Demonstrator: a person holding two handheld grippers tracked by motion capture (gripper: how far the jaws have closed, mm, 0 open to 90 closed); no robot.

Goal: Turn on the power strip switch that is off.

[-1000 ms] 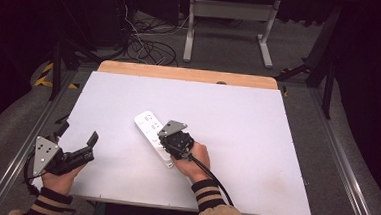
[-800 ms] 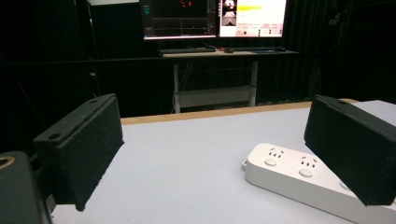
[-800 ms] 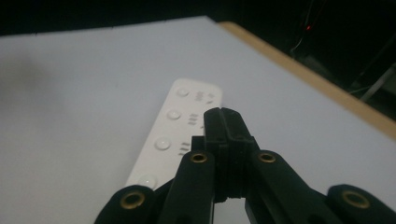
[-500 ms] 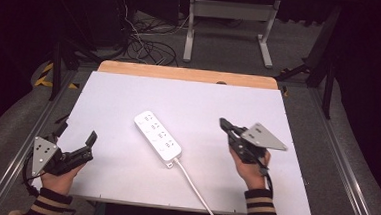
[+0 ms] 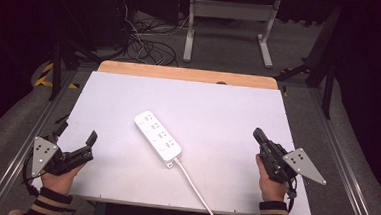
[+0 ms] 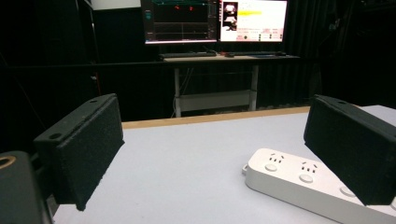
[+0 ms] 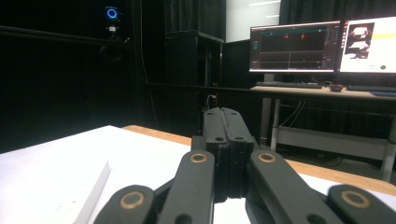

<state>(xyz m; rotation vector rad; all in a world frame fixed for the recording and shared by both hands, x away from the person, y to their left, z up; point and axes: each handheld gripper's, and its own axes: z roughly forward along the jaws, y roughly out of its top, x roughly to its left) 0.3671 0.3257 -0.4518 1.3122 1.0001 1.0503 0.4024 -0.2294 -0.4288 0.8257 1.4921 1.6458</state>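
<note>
Lying mid-table: power strip [image 5: 157, 142] | right gripper [image 5: 258, 135] well apart (closed)

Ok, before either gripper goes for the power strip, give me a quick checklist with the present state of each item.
1. Power strip lies flat on the table, sockets up: ok.
2. Left gripper open, ready to grasp: ok.
3. Right gripper open: not ok, its jaws are pressed together with nothing between them.
4. Both grippers apart from the strip: ok.
5. Cord runs off the near table edge, away from both hands: ok.
6. Cord plugged in somewhere: cannot tell.
</note>
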